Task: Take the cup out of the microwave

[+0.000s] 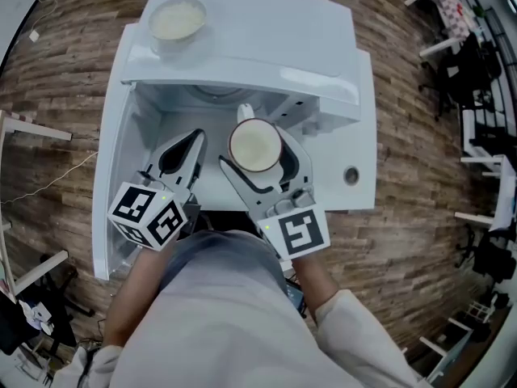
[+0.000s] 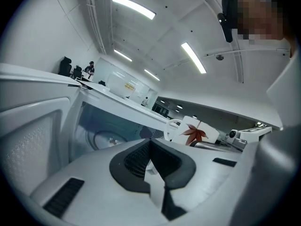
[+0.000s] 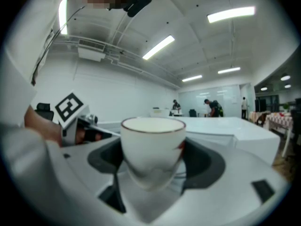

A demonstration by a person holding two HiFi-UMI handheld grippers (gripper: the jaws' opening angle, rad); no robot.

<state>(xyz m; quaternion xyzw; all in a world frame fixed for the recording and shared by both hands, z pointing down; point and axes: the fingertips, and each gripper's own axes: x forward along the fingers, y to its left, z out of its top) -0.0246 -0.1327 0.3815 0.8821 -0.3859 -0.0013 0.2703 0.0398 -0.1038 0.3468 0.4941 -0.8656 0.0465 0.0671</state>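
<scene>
One cup (image 1: 255, 145) in right tool (image 1: 257, 153), near microwave (image 1: 266, 31) edge

Glazed cup (image 1: 255, 145): glossy smooth white, ceramic look. White microwave (image 1: 266, 23) shell smooth, semi-gloss; floor (image 1: 404, 111) at 3 o'clock rough-grained wood plank. On left gripper (image 2: 151, 149), pads (image 2: 134, 161) matt dark, ribbed.

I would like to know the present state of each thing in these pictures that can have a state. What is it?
Microwave door: open, swung to the left.
Cup: upright, held at the opening of the microwave.
Right gripper: shut on the cup.
Left gripper: shut, empty.
Bowl: upright, on top of the microwave.
</scene>
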